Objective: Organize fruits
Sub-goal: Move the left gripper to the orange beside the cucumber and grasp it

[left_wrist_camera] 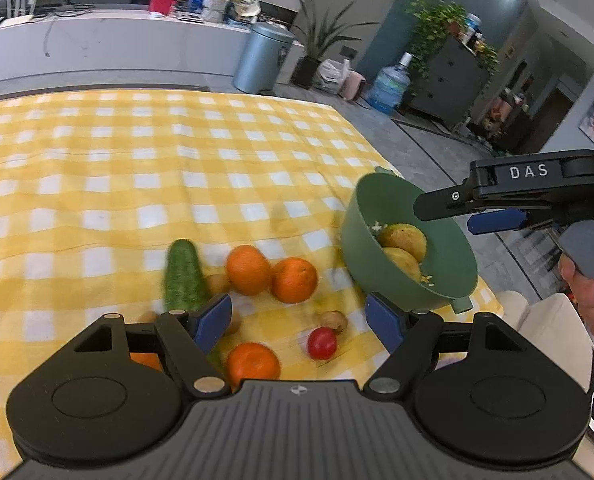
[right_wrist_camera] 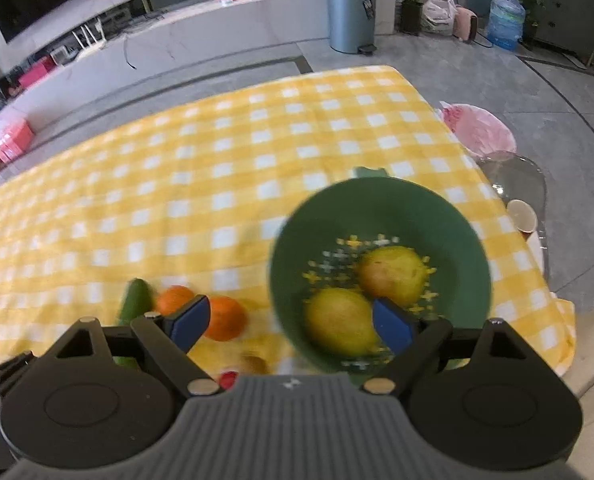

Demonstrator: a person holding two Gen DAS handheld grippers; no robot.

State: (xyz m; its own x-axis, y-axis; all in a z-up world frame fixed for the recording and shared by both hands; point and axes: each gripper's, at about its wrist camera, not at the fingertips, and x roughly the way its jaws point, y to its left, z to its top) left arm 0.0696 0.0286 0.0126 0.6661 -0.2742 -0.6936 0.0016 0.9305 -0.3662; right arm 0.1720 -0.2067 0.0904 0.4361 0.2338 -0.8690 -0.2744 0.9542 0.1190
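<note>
A green colander bowl [left_wrist_camera: 449, 280] [right_wrist_camera: 297, 240] stands at the right of the yellow checked cloth with two yellow pears [left_wrist_camera: 403, 236] [right_wrist_camera: 393, 272] in it. Left of it lie a cucumber [left_wrist_camera: 183, 276] [right_wrist_camera: 136, 300], three oranges [left_wrist_camera: 249, 268] [right_wrist_camera: 225, 318], a red tomato [left_wrist_camera: 321, 343], and small brown kiwis [left_wrist_camera: 334, 320]. My left gripper [left_wrist_camera: 299, 326] is open above the loose fruit, holding nothing. My right gripper [right_wrist_camera: 291, 322] is open over the bowl's near rim, holding nothing; it also shows from the side in the left wrist view [left_wrist_camera: 493, 204].
The table's right edge lies just past the bowl. Beyond it are a pink-lined bin [right_wrist_camera: 481, 128], a glass side table [right_wrist_camera: 517, 184] with a paper cup [right_wrist_camera: 523, 216], a metal trash can [right_wrist_camera: 351, 12] and a water jug [right_wrist_camera: 505, 20].
</note>
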